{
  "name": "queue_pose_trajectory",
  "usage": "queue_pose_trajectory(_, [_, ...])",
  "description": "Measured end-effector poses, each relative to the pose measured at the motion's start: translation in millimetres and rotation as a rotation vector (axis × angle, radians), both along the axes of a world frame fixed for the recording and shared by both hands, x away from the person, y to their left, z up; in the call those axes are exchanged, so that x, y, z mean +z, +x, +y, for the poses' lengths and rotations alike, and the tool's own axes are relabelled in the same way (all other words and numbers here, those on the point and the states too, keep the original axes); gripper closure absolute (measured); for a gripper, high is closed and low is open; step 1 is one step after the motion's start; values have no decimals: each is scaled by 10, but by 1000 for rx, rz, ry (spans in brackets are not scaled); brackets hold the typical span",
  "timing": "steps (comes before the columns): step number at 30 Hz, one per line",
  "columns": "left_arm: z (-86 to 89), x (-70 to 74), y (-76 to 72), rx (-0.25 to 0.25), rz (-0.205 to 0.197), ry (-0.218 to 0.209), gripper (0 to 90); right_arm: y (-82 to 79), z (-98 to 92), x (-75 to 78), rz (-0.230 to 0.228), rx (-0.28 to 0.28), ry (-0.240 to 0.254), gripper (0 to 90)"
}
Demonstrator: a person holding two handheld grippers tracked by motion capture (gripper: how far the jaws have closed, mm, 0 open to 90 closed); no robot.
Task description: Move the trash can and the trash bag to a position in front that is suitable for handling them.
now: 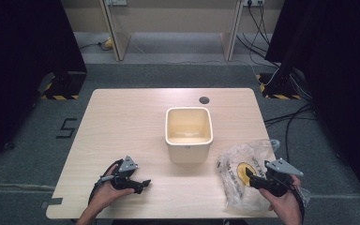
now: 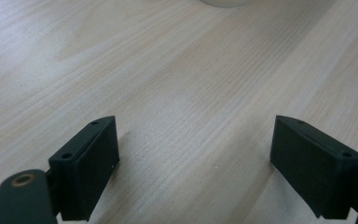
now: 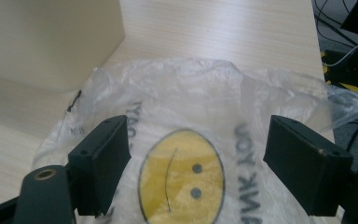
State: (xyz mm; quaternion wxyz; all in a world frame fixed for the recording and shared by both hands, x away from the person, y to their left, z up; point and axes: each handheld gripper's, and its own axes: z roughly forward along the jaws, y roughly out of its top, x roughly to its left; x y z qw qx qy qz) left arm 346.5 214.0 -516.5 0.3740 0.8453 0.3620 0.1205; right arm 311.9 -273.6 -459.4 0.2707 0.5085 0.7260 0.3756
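- Landmark: the cream bin [image 1: 189, 133] stands upright and open near the middle of the table [image 1: 122, 122]; every place below is given from it.
- Plastic bag [image 1: 243, 173]: a clear bag printed with a yellow smiley face lies crumpled and flat on the table, just beside the bin toward the person's right-hand near corner, its far edge close to the bin's wall but not visibly touching it.
- Right gripper [image 3: 198, 172]: poised directly over the bag, jaws spread wide with the smiley print showing between them; the pads do not press on the film (no pinch or fold is visible).
- Deciding relation: the bag lies straight below and ahead of the right gripper's jaws, so a short descent would meet it; the bin lies beyond and to the left in that gripper's view.
- Left gripper [image 2: 196, 163]: on the bin's opposite side, near the table's front edge, well apart from the bag, jaws spread over bare wood with nothing between them.
- Judgement: the right hand is far the nearer and the likely one to take the bag.
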Motion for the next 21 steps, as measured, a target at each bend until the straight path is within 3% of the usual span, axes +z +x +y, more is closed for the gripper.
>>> queue_pose_trajectory(4, [-2, 64, 28, 27, -18, -44, 155, 104, 90, 78, -6, 10, -9, 221])
queue_pose_trajectory(7, [6, 127, 91, 75, -16, -87, 154, 217, 175, 149, -13, 15, -6, 223])
queue_pose_trajectory(11, [-47, 236, 206, 121, -76, -61, 155, 389, 295, 252, -24, 19, 1, 227])
queue_pose_trajectory(16, [-127, 395, 358, 169, -111, -111, 156, 562, 463, 371, -34, 13, 0, 229])
queue_pose_trajectory(21, [-220, 494, 493, 176, -115, -136, 156, 720, 589, 412, -28, -7, 13, 233])
